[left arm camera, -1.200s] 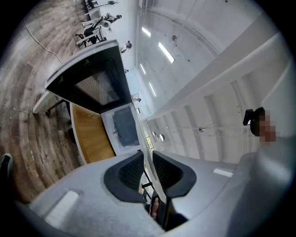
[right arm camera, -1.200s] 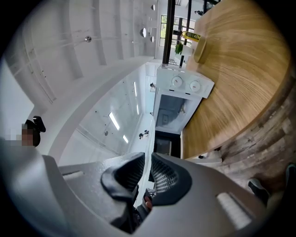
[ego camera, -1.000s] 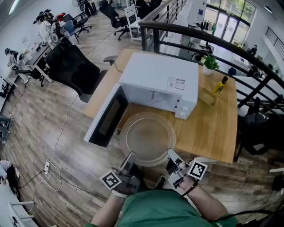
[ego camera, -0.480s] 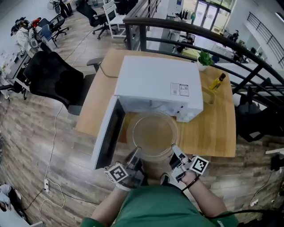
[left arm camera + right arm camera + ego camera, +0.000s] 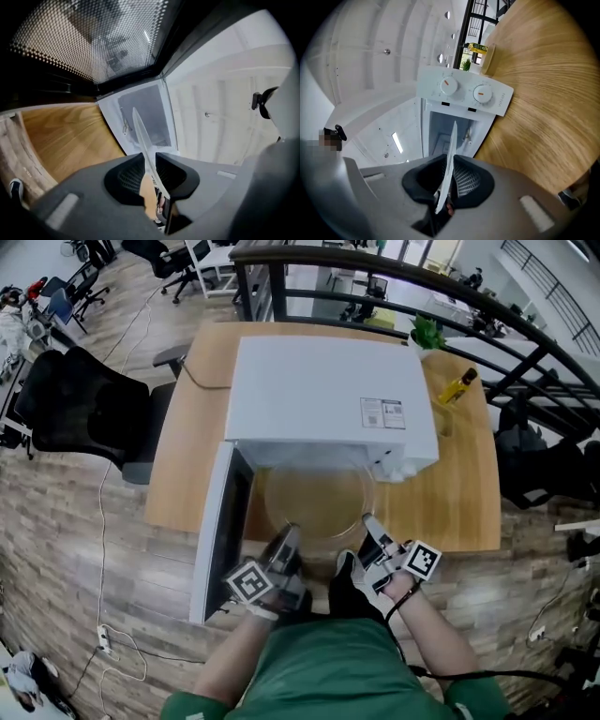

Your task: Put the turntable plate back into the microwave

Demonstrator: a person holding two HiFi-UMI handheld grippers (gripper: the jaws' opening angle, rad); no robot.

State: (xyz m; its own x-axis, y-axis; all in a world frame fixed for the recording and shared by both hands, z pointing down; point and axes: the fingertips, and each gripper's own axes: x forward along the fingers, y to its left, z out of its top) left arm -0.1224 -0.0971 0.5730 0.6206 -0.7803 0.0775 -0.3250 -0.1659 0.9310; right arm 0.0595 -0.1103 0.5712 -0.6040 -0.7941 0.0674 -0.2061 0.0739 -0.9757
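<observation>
**A:** A wooden bench [image 5: 192, 427] beside a dark railing is shown. The white microwave [image 5: 323, 395] stands on it, with its door [image 5: 217, 535] swung open at the left.

**B:** And where is the turntable plate [image 5: 314, 504] found?

**A:** It is carried level at the mouth of the cavity. Its near rim is pinched narrowly by the left gripper [image 5: 289, 538] and by the right gripper [image 5: 369, 525]. The cavity lies straight ahead of both, and neither is judged the nearer. The left gripper is set just beside the door.

**B:** What is changed from a second ago?

**A:** Then the whole plate was seen in front of the opening. Now its far half is hidden under the microwave's top.
</observation>
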